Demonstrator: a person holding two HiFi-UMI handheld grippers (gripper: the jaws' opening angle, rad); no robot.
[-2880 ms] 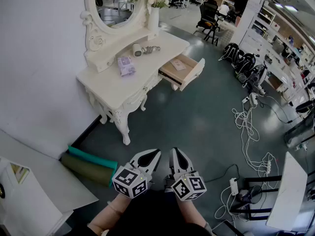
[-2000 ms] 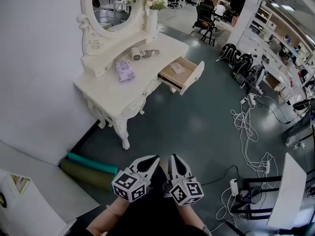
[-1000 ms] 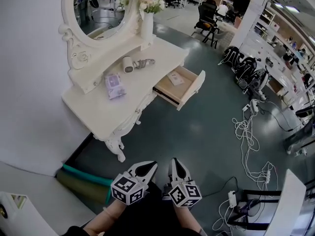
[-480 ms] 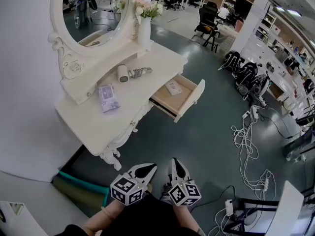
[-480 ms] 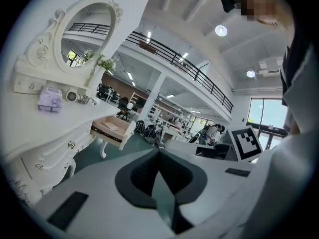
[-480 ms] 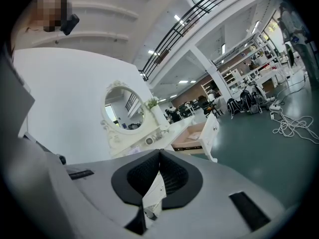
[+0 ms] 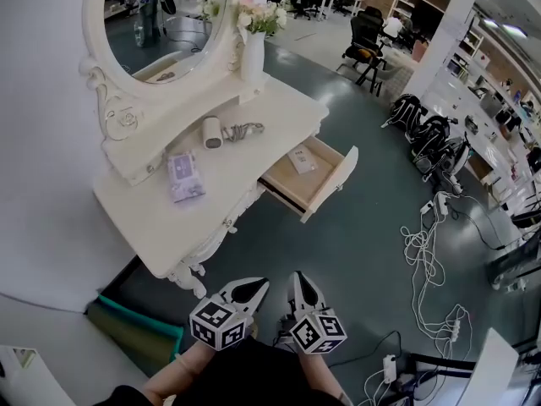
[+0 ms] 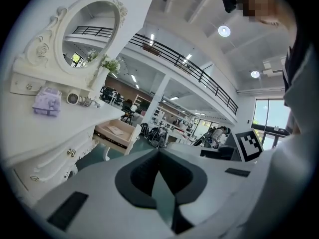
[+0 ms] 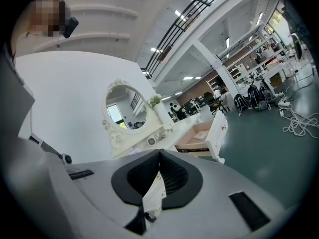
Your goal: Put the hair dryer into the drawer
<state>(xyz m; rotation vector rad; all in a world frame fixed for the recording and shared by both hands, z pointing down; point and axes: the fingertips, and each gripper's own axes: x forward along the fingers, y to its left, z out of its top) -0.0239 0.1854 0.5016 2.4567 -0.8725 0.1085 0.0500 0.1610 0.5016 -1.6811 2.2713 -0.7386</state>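
The white hair dryer (image 7: 211, 131) lies on the cream dressing table (image 7: 169, 235) below the mirror, its coiled cord (image 7: 245, 128) beside it. The table's drawer (image 7: 325, 184) stands pulled out to the right, with a paper (image 7: 300, 160) inside. My left gripper (image 7: 254, 285) and right gripper (image 7: 299, 278) hang side by side over the floor, well short of the table, both shut and empty. The left gripper view has the hair dryer (image 8: 73, 98) and drawer (image 8: 115, 133) far beyond the left gripper (image 8: 159, 151). Beyond the right gripper (image 9: 160, 151) the right gripper view shows the drawer (image 9: 202, 133).
A purple packet (image 7: 184, 176) lies on the tabletop and a vase of flowers (image 7: 254, 41) stands by the oval mirror (image 7: 161, 15). A green rolled mat (image 7: 135, 328) lies at the wall. Loose cables (image 7: 431, 244) and a power strip (image 7: 390, 366) trail on the floor at the right.
The dressing table and its open drawer have drawn nearer and sit lower in the head view. Both grippers stay shut, side by side, carried forward together.
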